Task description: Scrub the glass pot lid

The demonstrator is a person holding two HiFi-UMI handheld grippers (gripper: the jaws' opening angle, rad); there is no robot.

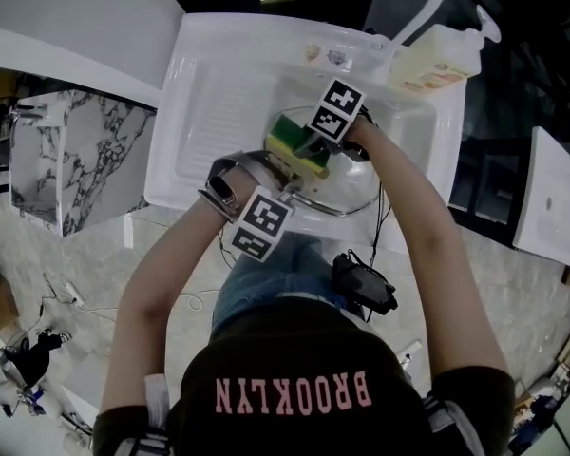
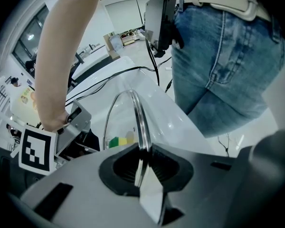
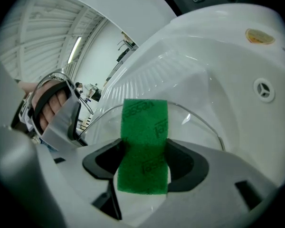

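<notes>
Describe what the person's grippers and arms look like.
The left gripper and right gripper have grey bodies with black jaw recesses, each carrying a marker cube with black-and-white squares. Arms are bare below short dark sleeves; a watch sits on the left wrist.

I count one lid, one sponge, one sink, one soap bottle, and two grippers in my hands: left gripper, right gripper.

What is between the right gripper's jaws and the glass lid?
A green scouring sponge, clamped by the right gripper, stands before the glass lid; the right gripper view shows it.
</notes>
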